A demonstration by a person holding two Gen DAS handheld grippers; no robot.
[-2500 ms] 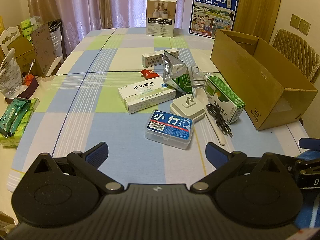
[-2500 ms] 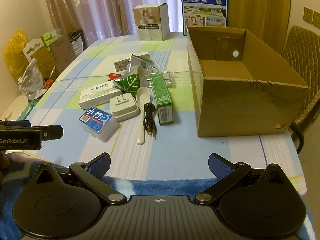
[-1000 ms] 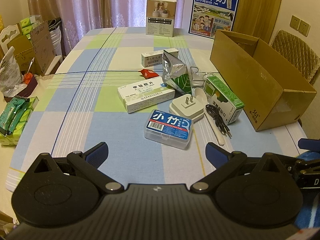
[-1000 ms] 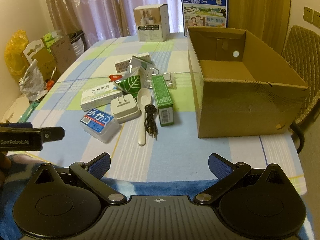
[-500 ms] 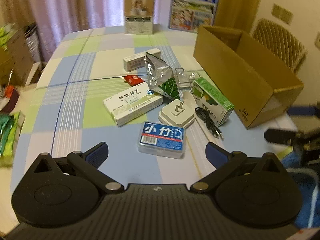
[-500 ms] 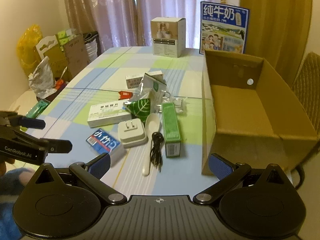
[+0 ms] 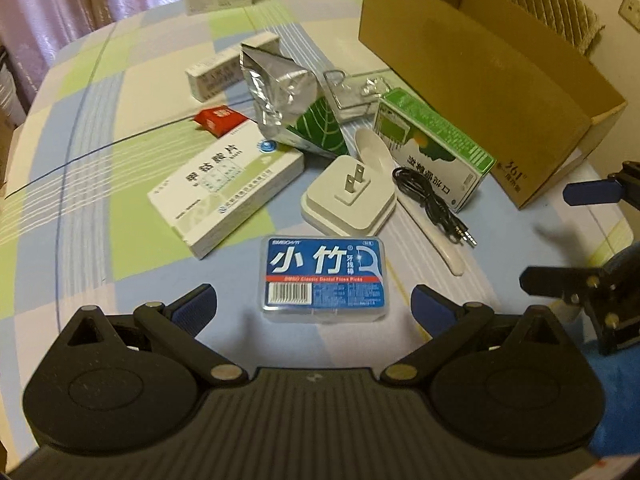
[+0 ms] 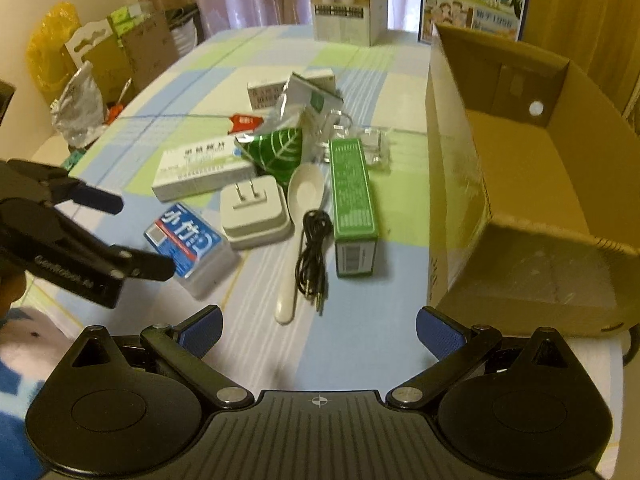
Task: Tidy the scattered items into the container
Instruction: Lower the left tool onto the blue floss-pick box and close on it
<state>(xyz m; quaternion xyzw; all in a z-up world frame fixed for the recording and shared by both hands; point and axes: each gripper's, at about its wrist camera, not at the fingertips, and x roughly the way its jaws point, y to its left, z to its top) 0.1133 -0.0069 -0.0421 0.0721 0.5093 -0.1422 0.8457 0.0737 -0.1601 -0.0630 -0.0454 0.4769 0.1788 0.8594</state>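
Progress is nil as far as these views show: the cardboard box (image 8: 520, 184) sits open at your 2 o'clock in the right wrist view, and the floor and walls you can see inside it are bare. Its near corner is hidden behind the front wall, so you cannot rule out something small there.

Everything else is yet to go in. The blue floss-pick case (image 7: 323, 278) lies closest to you, at 12 o'clock between the spread fingers of your left gripper (image 7: 314, 304), which stands wide and holds nothing. Just beyond it at 12 to 1 o'clock sit the white plug adapter (image 7: 349, 199), the white spoon (image 7: 404, 188) and the coiled black cable (image 7: 430, 196), which lies over the spoon's handle. The green carton (image 7: 434, 152) lies at 1 o'clock, close to the box wall. At 11 o'clock is the white medicine box (image 7: 226, 184), with the red packet (image 7: 219, 119) and a smaller white box (image 7: 218, 71) further back. The foil pouch (image 7: 288, 98) stands crumpled at 12 o'clock, and a clear plastic case (image 7: 352, 88) lies behind the carton.

Your right gripper (image 8: 318, 334) is also wide and empty, hanging over bare tablecloth (image 8: 360, 344) short of the cable.

I count about 10 items left.
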